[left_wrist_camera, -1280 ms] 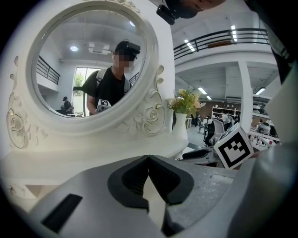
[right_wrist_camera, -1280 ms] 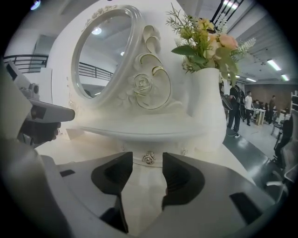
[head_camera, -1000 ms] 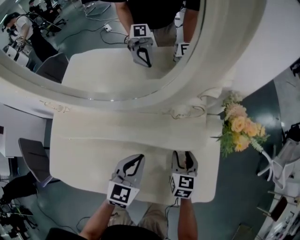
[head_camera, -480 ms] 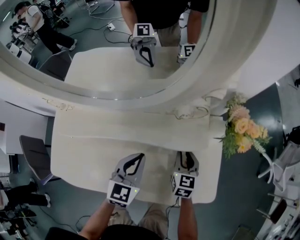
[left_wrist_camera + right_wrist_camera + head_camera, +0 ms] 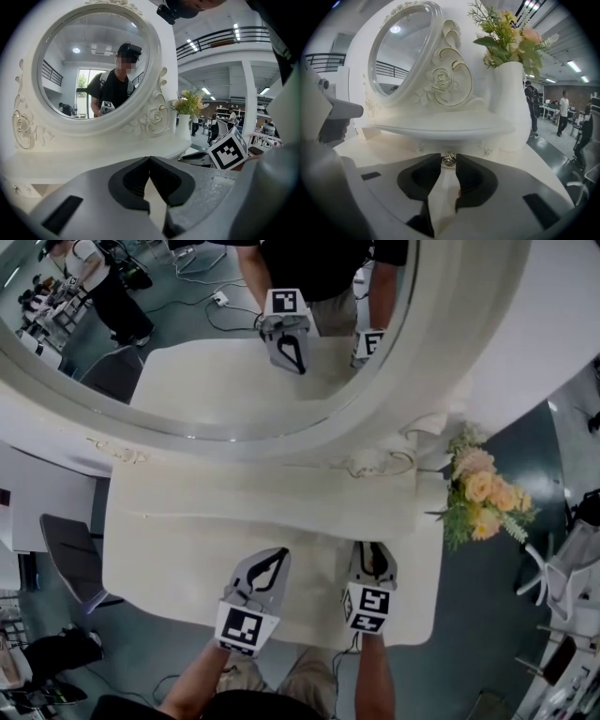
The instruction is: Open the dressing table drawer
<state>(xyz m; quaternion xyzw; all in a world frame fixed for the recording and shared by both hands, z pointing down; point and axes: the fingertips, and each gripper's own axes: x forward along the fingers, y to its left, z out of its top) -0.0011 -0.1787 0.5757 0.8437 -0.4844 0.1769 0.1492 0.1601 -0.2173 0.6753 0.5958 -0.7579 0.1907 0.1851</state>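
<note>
Right gripper view: pinches the metal drawer knob (image 5: pixel 449 160) with the right tongs (image 5: pixel 448 162), under the mirror shelf (image 5: pixel 440 126), lined up for a straight pull; holds the left tongs (image 5: pixel 149 159) closed, empty (out of the way).

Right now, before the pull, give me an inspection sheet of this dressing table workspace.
Surface: cream dressing table top, bare around the grippers.
Job's things: drawer knob, under the shelf.
Clutter: white vase of flowers at the right end.
Grippers: left gripper shut, empty; right gripper shut on the drawer knob.
Cables: floor cables, reflected in the mirror.
Surroundings: grey chair at left; people beyond.
</note>
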